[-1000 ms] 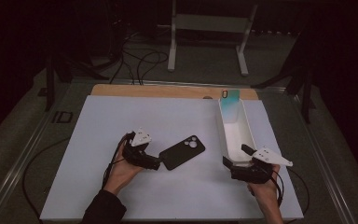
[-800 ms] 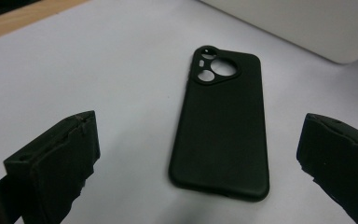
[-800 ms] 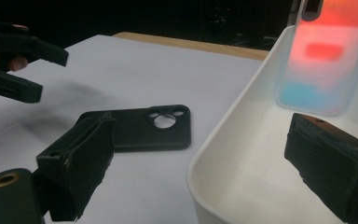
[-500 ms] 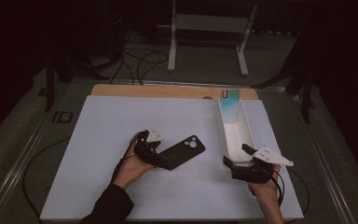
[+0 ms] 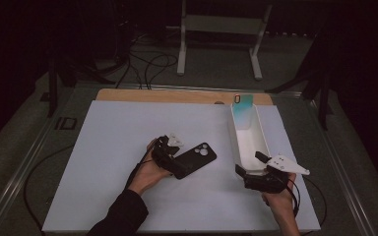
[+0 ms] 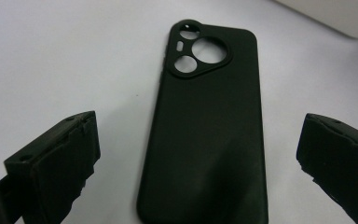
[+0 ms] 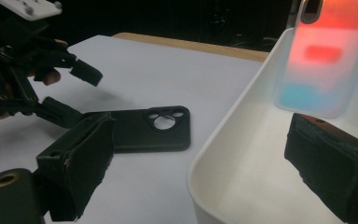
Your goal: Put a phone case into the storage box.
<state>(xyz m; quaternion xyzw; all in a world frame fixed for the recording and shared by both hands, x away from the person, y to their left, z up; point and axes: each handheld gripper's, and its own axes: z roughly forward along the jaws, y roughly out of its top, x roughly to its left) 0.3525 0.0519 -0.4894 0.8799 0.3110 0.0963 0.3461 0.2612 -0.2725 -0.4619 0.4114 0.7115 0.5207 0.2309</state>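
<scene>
Black phone case lies flat on the white mat near table centre, camera holes at its 2 o'clock end; left gripper has its jaws wide apart straddling the case's near end, not touching it. White tray sits at 3 o'clock from the case, well apart, with a translucent phone case propped upright at its far end. Right gripper is spread open with one jaw outside and one inside the tray's near wall; its view shows the translucent case glowing orange over blue, which the high view renders as plain teal.
</scene>
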